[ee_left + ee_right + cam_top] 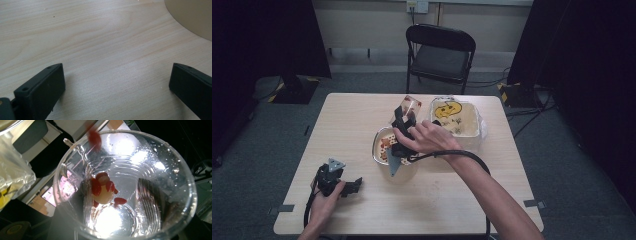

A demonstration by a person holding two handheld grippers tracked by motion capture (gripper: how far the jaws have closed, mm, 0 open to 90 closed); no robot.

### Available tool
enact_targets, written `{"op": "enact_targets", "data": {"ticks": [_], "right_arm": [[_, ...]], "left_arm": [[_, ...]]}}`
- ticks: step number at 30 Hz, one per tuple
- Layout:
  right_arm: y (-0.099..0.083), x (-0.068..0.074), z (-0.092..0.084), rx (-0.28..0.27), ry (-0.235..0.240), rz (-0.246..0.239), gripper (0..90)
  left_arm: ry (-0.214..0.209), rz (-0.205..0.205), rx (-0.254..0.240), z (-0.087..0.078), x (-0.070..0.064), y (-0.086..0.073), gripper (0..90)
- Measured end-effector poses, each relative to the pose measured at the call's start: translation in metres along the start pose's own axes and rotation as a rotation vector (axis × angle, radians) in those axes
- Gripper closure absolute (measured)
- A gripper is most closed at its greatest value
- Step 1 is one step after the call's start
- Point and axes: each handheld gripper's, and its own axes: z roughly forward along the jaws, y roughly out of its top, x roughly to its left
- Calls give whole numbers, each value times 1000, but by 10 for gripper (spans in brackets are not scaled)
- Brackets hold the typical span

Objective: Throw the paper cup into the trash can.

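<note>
1. While the right hand (pixel 428 136) works mid-table, the right gripper (pixel 403 123) clamps a clear plastic cup (pixel 410 107), tilted, mouth facing back along the gripper.
2. Right gripper view: cup interior (pixel 130 182) is wet and holds a pale round piece with red bits (pixel 103 191) stuck near the bottom.
3. Cup sits above a round metal-rimmed bowl (pixel 384 145) holding reddish pieces, near the centre of the light wooden table (pixel 362 115).
4. Clear plastic container with a yellow print (pixel 455 118) lies toward the far right edge, just beside the bowl.
5. Left gripper (pixel 358 184) rests near the near left corner, held by the left hand (pixel 327 197); jaws spread wide over bare tabletop (pixel 112 50), nothing between them.
6. Black folding chair (pixel 440 52) stands beyond the far edge.
</note>
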Motion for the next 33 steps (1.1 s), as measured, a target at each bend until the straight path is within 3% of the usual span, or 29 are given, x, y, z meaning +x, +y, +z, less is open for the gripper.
{"op": "enact_targets", "data": {"ticks": [2,5,6,7,9,14,16,17,20,21,22,23,24,25,26,27,29,30,33], "right_arm": [[2,3,1,-16,13,-43,481],[-1,-4,1,-7,9,29,481],[-1,-4,1,-7,9,29,481],[1,0,2,-8,15,-17,481],[1,2,2,-11,20,-25,482],[-4,-2,4,-4,61,97,482],[-8,-3,4,-10,110,253,481],[-12,-7,6,-18,133,306,481],[-24,-12,7,-45,235,591,481],[-24,-12,7,-45,235,591,481],[-34,-16,9,-72,306,776,481],[-37,-17,10,-83,329,833,480],[-37,-17,10,-83,329,833,480],[-49,-18,14,-124,412,1045,479],[-55,-18,17,-147,431,1098,479],[-55,-18,17,-147,431,1098,479],[-67,-16,22,-177,504,1290,479],[-80,-13,27,-220,562,1455,479],[-98,-6,34,-305,651,1691,477]], "left_arm": [[0,0,0,0,0,0,0],[0,0,0,0,0,0,0],[0,0,0,0,0,0,0],[0,0,0,0,0,0,0],[0,0,0,0,0,0,0],[0,0,0,0,0,0,0],[0,0,0,0,0,0,0],[1,1,0,0,0,0,0],[1,1,-1,0,0,0,0],[1,1,-1,0,0,0,0],[0,1,0,0,0,0,0],[0,1,0,0,0,0,0],[0,1,0,0,0,0,0],[-1,-2,-1,0,0,0,0],[-1,-2,-1,0,0,0,0],[-1,-2,-1,0,0,0,0],[0,-1,-1,0,0,0,0],[0,1,0,0,0,0,0],[0,1,0,0,0,0,0]]}}
